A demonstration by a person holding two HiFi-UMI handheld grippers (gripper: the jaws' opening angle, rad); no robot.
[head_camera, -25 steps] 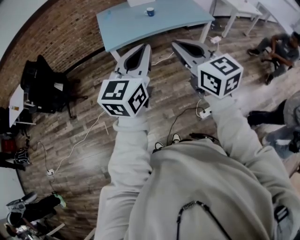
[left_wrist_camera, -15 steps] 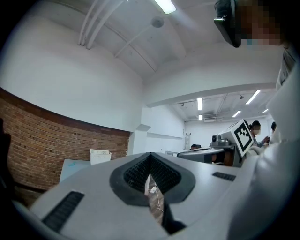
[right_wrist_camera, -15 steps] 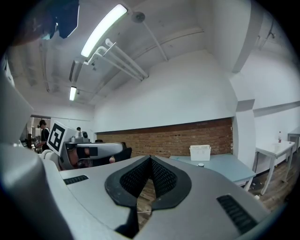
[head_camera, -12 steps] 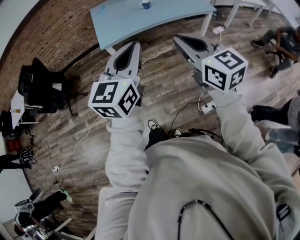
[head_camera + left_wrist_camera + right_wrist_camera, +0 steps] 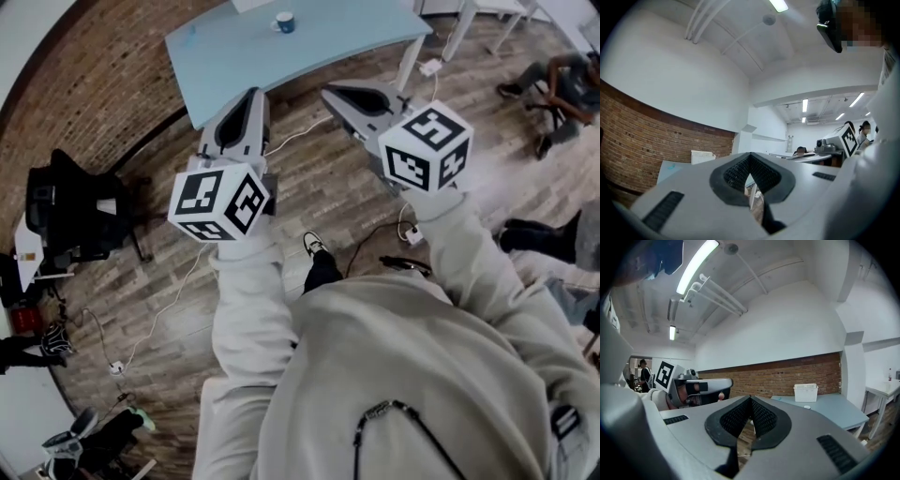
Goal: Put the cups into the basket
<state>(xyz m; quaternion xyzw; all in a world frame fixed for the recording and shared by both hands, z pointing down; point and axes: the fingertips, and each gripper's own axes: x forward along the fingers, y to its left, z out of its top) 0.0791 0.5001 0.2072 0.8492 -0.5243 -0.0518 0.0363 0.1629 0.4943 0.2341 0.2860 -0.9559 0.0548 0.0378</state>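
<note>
A blue cup [image 5: 284,21] stands on the pale blue table [image 5: 319,37] at the top of the head view. The right gripper view shows a white basket [image 5: 806,392] at the back of that table, with a small cup [image 5: 806,407] in front of it. The basket [image 5: 702,157] also shows in the left gripper view. My left gripper [image 5: 251,94] and right gripper [image 5: 330,92] are held side by side above the wooden floor, short of the table's near edge. Both are shut with nothing between the jaws.
A black chair [image 5: 70,211] stands at the left, and cables [image 5: 159,309] trail across the wooden floor. A seated person [image 5: 562,84] is at the far right, beside white table legs [image 5: 487,19]. A brick wall [image 5: 787,376] runs behind the table.
Both grippers have drifted a little to the left in the head view, and the person's foot has stepped forward. The jaws stay shut.
</note>
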